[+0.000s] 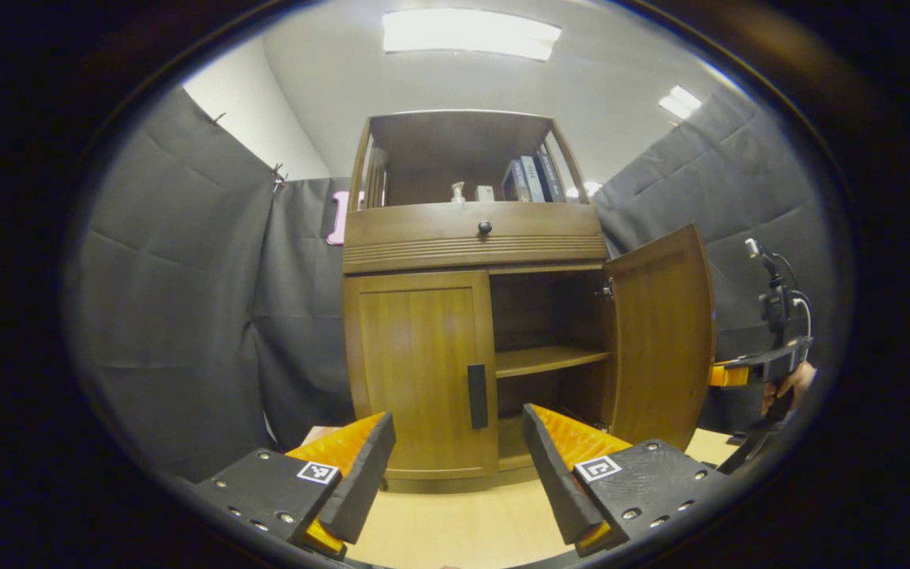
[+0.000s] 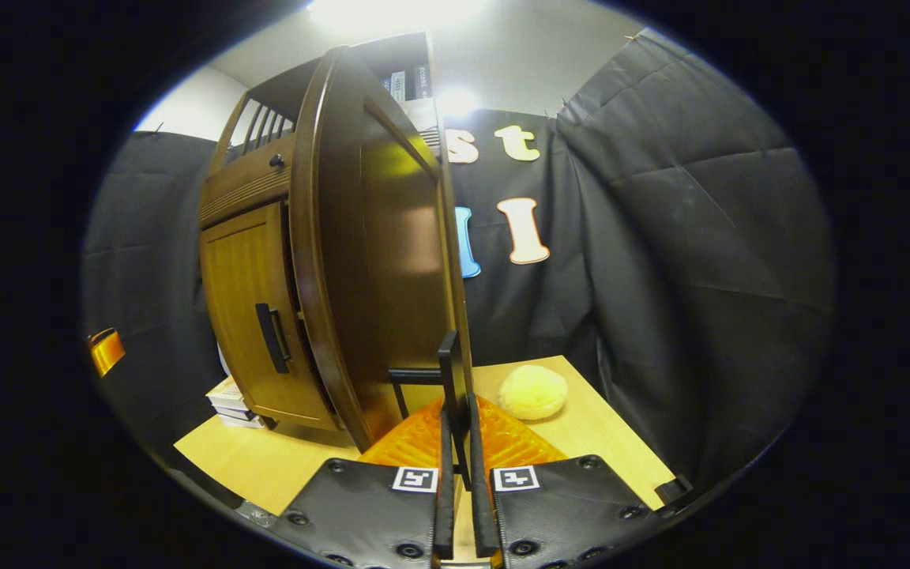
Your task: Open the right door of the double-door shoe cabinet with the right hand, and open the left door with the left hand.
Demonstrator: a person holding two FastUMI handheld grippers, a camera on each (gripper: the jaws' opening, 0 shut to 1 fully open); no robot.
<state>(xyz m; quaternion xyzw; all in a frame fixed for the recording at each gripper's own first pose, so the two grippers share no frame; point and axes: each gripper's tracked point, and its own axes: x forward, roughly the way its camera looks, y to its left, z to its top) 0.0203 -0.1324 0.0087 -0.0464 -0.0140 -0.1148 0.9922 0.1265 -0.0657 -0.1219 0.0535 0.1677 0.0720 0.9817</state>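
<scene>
Standing on the pale wooden worktop (image 1: 455, 521), the shoe cabinet (image 1: 475, 237) faces the left gripper view with its left door (image 1: 422, 371) flush and closed, its dark vertical handle (image 1: 477, 395) near the inner edge, and its right door (image 1: 660, 336) swung wide outward so the inner shelf (image 1: 550, 359) shows. The left tongs (image 1: 459, 458) hang spread wide in front of the closed left door, low and short of it, with nothing between the fingers. At the far edge of the open right door the right tongs (image 1: 727, 375) show side-on, with the hand (image 1: 791, 387) that holds them behind. In the right gripper view the right tongs (image 2: 460, 450) are closed to a narrow slit, and the right door's handle (image 2: 447, 375) stands just above and between the fingertips; both fingers seem to press on the handle's lower end, though the contact itself is hard to make out. The open right door (image 2: 376, 237) rises edge-on before this camera, with the closed left door (image 2: 253, 308) beyond it. A round pale-yellow plush thing (image 2: 532, 392) lies on the worktop to the right of the door, and a small stack of boxes (image 2: 227, 401) sits by the cabinet's foot. Above the drawer knob (image 1: 484, 227), the open upper shelf holds a pump bottle (image 1: 457, 192) and some books (image 1: 530, 180).
</scene>
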